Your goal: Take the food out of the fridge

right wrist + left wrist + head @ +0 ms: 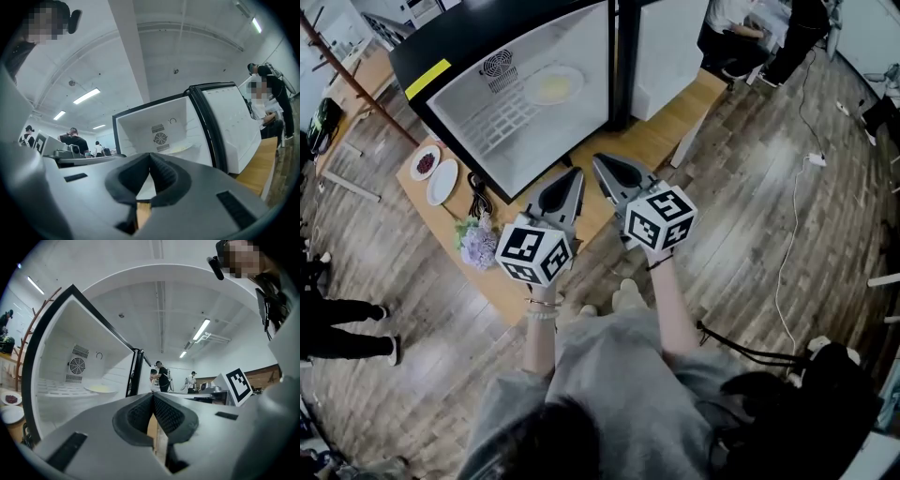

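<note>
A small black fridge [420, 49] stands open on the wooden table [649, 141], its white door [667, 52] swung to the right. On its wire shelf lies a plate of pale yellow food [553, 86], also seen in the left gripper view as the plate [98, 388] and in the right gripper view as the plate [182, 149]. My left gripper [574, 174] and right gripper [598, 161] are side by side in front of the fridge opening, short of it. Each is shut with nothing in it: the left gripper [153, 397] and the right gripper [150, 157] show their pads meeting.
Left of the fridge on the table are a small plate of red food [425, 161], an empty white plate [442, 181], a black cable [476, 199] and a bunch of purple flowers [476, 246]. People [769, 33] are at the far right. A coat rack [347, 70] stands at left.
</note>
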`<action>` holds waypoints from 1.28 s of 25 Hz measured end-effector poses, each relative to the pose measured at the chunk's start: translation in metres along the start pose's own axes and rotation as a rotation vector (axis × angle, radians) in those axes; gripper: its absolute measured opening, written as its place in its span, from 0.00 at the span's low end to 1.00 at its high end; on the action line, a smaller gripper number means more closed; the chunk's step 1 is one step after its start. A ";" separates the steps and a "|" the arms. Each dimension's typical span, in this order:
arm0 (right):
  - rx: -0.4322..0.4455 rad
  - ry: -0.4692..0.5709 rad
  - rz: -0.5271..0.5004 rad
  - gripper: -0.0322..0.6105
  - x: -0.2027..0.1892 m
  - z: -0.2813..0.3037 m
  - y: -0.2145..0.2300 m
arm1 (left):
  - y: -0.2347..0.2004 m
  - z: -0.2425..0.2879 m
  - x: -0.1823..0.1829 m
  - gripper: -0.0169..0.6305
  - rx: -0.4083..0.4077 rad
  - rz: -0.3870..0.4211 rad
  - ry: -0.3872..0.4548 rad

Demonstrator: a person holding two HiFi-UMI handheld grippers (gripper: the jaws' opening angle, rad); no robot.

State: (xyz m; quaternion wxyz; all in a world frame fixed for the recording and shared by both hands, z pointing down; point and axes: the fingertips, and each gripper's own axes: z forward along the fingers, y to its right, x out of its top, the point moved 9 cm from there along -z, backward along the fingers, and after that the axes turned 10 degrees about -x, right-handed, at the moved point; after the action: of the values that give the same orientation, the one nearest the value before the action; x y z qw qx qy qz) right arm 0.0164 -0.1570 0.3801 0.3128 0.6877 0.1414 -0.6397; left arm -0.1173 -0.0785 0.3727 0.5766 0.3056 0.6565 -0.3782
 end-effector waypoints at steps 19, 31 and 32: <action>0.187 -0.095 0.071 0.06 0.008 0.050 0.057 | -0.019 0.044 -0.006 0.04 0.202 -0.013 0.009; 0.242 -0.104 0.280 0.06 0.012 0.100 0.075 | -0.074 0.057 0.001 0.04 0.191 0.002 -0.005; 0.243 -0.097 0.310 0.06 0.014 0.104 0.077 | -0.077 0.059 0.001 0.04 0.190 0.004 -0.007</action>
State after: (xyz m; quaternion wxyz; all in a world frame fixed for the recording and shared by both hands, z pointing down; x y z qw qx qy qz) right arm -0.0179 -0.2827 0.3873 0.3288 0.7024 -0.0596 -0.6285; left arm -0.1511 -0.1690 0.3795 0.5479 0.3590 0.6152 -0.4388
